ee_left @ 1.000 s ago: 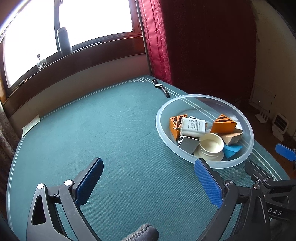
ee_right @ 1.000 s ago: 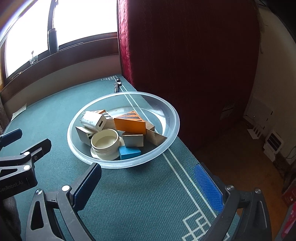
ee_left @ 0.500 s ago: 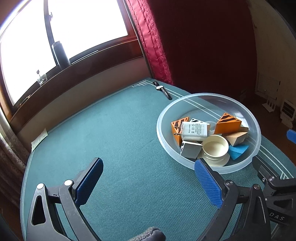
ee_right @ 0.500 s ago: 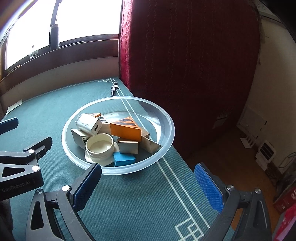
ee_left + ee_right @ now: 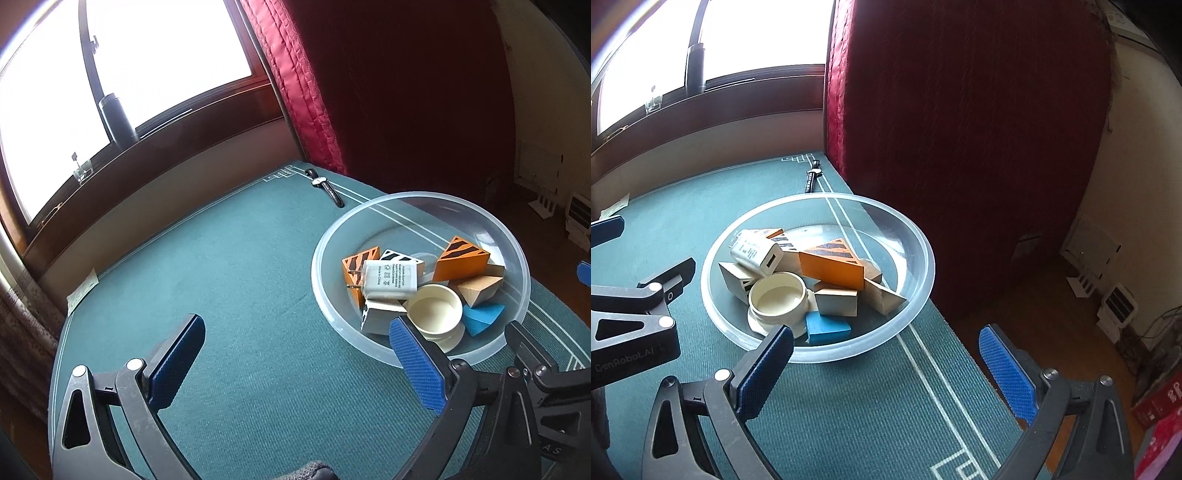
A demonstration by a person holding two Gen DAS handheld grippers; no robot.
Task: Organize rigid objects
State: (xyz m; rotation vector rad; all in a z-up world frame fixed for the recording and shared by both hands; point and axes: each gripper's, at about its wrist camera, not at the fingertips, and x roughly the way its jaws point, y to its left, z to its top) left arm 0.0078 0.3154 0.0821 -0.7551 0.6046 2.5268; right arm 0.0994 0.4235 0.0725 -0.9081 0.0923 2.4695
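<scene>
Green tabletop (image 5: 240,280) carries a clear bowl (image 5: 513,254) at right of the left view, holding a charger (image 5: 391,280), cream jar (image 5: 436,314) and blocks (image 5: 461,256). Left gripper (image 5: 295,358) and right gripper (image 5: 886,365) hover nearby, fingers spread wide, empty. Beyond the bowl lies a watch (image 5: 327,186).

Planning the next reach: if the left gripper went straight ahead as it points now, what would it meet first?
Probably only the green tablecloth: the left gripper, open, aims left of the clear bowl. Depth is hard to judge.

Teal cloth (image 5: 229,280); orange black-striped block (image 5: 831,264); blue wedge (image 5: 825,326); cream jar (image 5: 777,297).
</scene>
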